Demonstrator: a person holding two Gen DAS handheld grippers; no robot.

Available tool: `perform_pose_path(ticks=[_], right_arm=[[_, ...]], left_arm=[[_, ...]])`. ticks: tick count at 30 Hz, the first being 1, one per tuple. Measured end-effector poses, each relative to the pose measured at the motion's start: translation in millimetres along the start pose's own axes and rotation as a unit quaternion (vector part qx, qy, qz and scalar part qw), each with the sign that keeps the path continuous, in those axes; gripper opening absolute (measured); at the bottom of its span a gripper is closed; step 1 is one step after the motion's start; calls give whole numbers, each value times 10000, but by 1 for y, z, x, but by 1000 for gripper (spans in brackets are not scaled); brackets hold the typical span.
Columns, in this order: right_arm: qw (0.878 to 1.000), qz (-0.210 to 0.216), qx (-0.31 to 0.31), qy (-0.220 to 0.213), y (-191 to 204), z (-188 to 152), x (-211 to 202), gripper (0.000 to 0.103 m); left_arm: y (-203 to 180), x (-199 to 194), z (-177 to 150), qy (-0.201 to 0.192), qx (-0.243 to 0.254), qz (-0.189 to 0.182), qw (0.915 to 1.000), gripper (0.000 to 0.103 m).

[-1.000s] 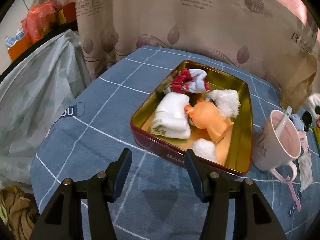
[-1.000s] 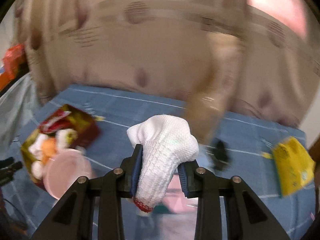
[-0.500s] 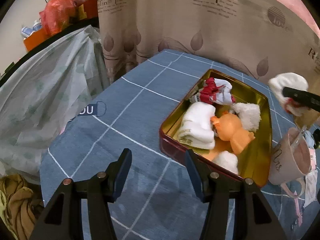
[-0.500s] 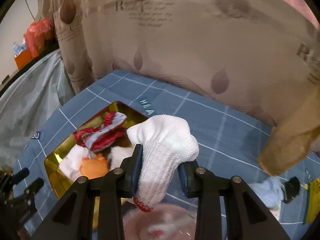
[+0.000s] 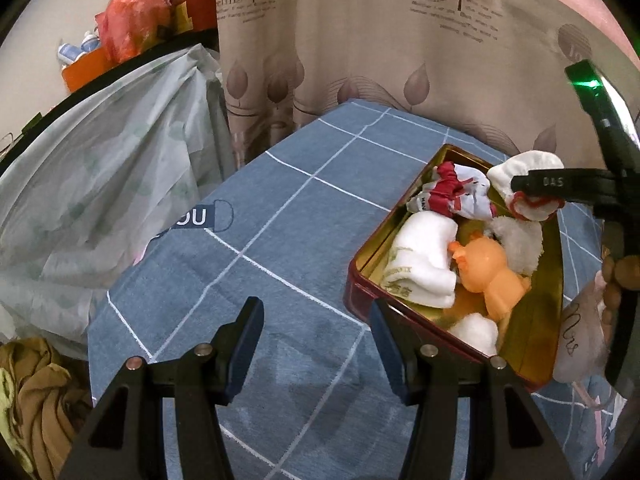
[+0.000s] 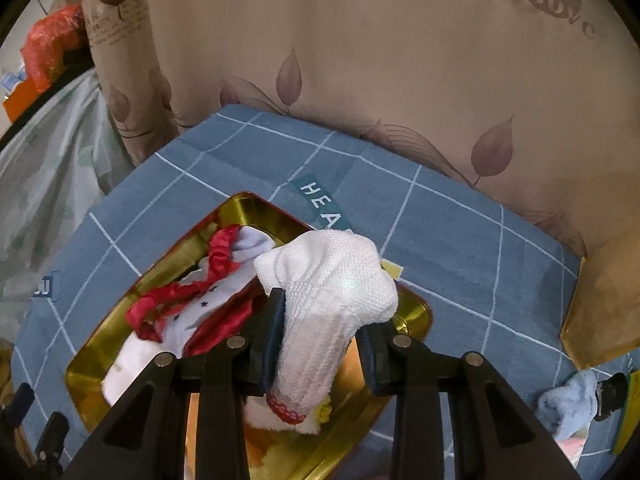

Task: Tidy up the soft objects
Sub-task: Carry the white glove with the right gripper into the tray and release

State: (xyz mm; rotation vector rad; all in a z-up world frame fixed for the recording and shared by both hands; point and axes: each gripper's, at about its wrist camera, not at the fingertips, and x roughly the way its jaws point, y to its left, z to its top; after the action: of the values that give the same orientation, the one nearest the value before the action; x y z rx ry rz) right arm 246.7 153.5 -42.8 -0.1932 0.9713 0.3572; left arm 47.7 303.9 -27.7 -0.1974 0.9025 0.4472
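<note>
A gold tin with a dark red outside (image 5: pixel 362 280) sits on the blue checked tablecloth. In it lie a red and white sock (image 5: pixel 452 196), a folded white towel (image 5: pixel 424 260), an orange toy duck (image 5: pixel 488 272) and white fluffy pieces (image 5: pixel 520 240). My right gripper (image 6: pixel 320 340) is shut on a white knitted sock (image 6: pixel 332 288) and holds it over the tin's far end (image 6: pixel 416 312); the sock also shows in the left wrist view (image 5: pixel 524 168). My left gripper (image 5: pixel 316 344) is open and empty, above the cloth left of the tin.
A pink mug (image 5: pixel 580 344) stands right of the tin. A light blue sock (image 6: pixel 568 404) and a brown paper bag (image 6: pixel 604 304) lie at the right. A beige curtain (image 5: pixel 360 40) hangs behind the table. A plastic-covered heap (image 5: pixel 88 184) is at the left.
My right gripper has carried the white sock leftward, from over the mug to over the tin's far end. My left gripper has drifted left, away from the tin.
</note>
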Motion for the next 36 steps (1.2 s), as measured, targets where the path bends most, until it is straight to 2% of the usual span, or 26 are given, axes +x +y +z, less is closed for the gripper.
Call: perform_pose_path(ticks=[6, 11, 13, 14, 24, 30, 33, 36], right_arm=[[9996, -65, 109, 253, 0, 5, 13, 34], [9994, -14, 98, 320, 0, 4, 10, 44], [9994, 7, 41, 353, 1, 5, 7, 61], [9994, 15, 12, 343, 2, 5, 4, 65], [9997, 172, -161, -102, 2, 0, -66, 70], [9988, 278, -55, -397, -32, -36, -114, 71], [9988, 213, 190, -403, -67, -67, -128, 71], [9985, -76, 383, -380, -107, -101, -138, 71]], left_arm=[[0, 1, 0, 21, -18, -18, 10000, 56], [0, 1, -1, 22, -18, -26, 10000, 56], [-1, 1, -1, 18, 3, -16, 10000, 56], [-2, 0, -1, 13, 16, -7, 10000, 56], [-8, -4, -3, -78, 136, -64, 9999, 56], [-11, -8, -4, -145, 178, -15, 9997, 56], [-13, -10, -5, -192, 223, 42, 9996, 56], [-16, -12, -5, -228, 271, 75, 9993, 56]])
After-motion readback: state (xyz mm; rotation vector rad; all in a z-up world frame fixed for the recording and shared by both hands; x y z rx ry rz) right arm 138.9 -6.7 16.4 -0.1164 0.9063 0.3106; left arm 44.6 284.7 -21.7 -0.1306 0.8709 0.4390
